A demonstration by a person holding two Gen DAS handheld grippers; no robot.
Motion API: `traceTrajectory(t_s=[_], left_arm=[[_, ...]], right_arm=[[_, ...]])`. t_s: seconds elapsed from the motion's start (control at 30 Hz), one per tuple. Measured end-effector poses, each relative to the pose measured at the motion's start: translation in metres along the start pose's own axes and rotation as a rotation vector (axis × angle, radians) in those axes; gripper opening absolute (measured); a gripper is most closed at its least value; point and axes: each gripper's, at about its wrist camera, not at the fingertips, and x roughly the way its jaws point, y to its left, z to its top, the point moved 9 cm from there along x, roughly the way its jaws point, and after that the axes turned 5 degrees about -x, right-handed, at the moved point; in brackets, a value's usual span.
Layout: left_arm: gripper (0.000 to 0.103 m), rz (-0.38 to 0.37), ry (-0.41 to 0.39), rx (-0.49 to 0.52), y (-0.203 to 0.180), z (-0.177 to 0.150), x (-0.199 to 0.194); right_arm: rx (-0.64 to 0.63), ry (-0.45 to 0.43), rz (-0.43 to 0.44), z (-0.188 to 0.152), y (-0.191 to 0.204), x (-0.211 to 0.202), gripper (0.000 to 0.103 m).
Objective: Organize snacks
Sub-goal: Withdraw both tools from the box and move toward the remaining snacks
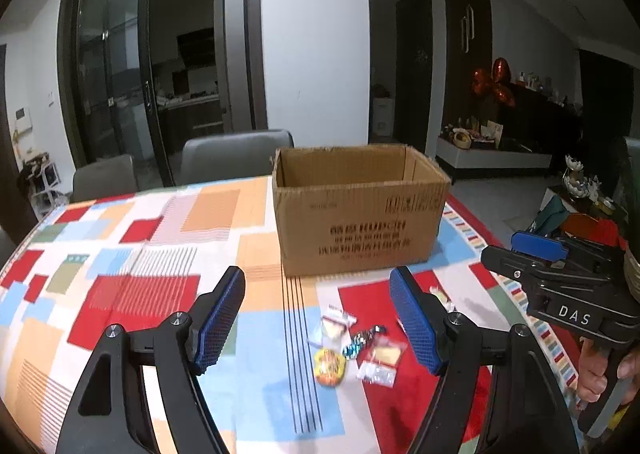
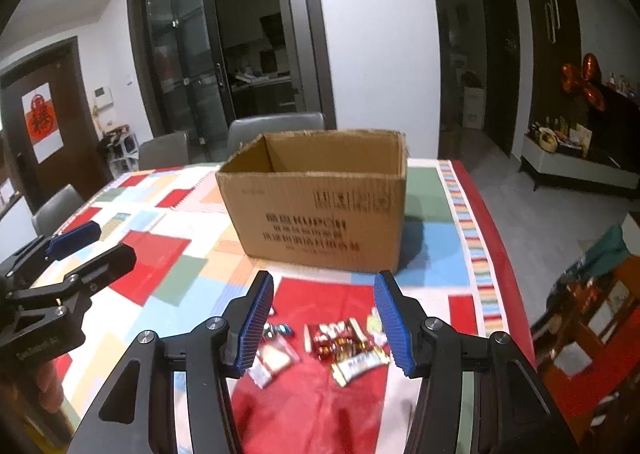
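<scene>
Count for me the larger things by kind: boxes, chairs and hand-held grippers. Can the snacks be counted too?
Brown open cardboard box: 1
Grey padded chairs: 3
Black two-finger grippers with blue pads: 2, left gripper and right gripper, both open
Small wrapped snacks: loose group, too blurred to count
Total without snacks: 6

left gripper (image 1: 318, 318) open | snacks (image 1: 352, 350) below | cardboard box (image 1: 356, 209) behind
</scene>
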Motion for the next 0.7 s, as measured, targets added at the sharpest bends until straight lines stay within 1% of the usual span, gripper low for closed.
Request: traceTrajectory(t_s=[0.17, 0.33, 0.47, 0.7], left_arm=[[0.074, 0.027, 0.023, -0.004, 0.002, -0.026, 0.001], [0.074, 0.025, 0.068, 0.002, -0.001, -0.044, 0.009], [0.074, 0.026, 0.103, -0.012, 0.000, -0.059, 0.018], [0.073, 0.019, 0.150, -0.020, 0.003, -0.078, 0.038]], right_arm=[[0.036, 0.028, -0.031, -0.023, -0.010, 0.002, 0.054], [0.060, 0.079, -0.027, -0.047, -0.014, 0.010, 0.054], [0.083, 0.123, -0.028, -0.067, -0.017, 0.020, 0.054], [0.108, 0.184, -0.028, -0.088, -0.020, 0.040, 0.054]])
